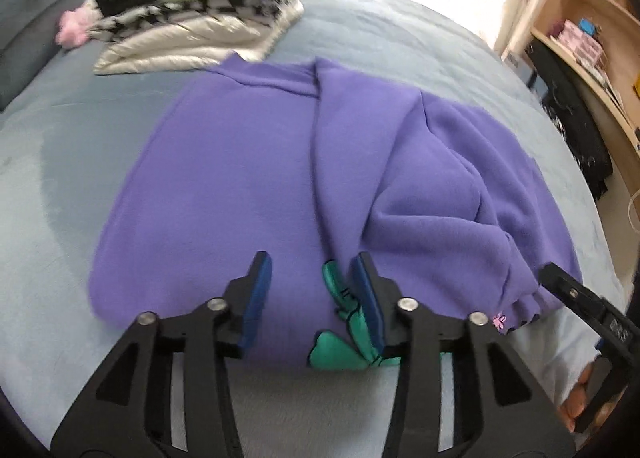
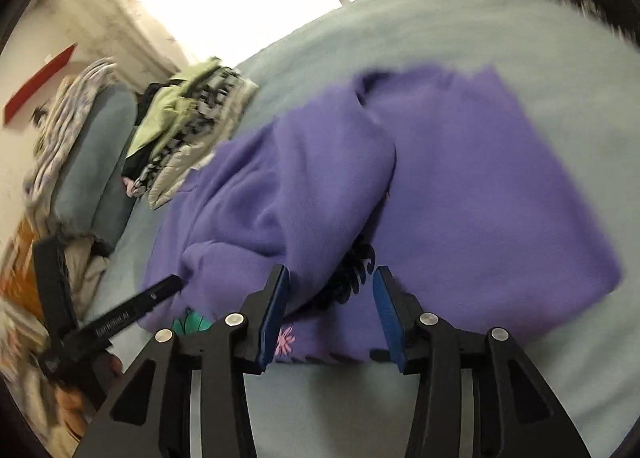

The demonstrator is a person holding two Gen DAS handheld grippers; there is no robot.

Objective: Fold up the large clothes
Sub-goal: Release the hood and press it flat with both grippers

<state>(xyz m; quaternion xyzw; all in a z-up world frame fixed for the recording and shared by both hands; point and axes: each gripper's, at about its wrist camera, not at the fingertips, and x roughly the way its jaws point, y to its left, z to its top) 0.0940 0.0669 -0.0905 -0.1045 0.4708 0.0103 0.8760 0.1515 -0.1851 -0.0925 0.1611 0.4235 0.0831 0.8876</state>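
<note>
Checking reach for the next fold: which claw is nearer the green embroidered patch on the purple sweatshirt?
Left. The left claw is open right over the green patch on the purple sweatshirt. The right claw, also open, sits further along the hem near a pink flower.

Purple sweatshirt (image 1: 248, 178): matt fleece, soft nap. Bedcover (image 1: 52, 186): matt plush. Left gripper (image 1: 311, 278): black matt plastic, blue pads, shiny metal pins.

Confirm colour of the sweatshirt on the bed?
Purple sweatshirt with a teal-green embroidered patch; clearest in the left wrist view.

No legible text or labels anywhere.
</note>
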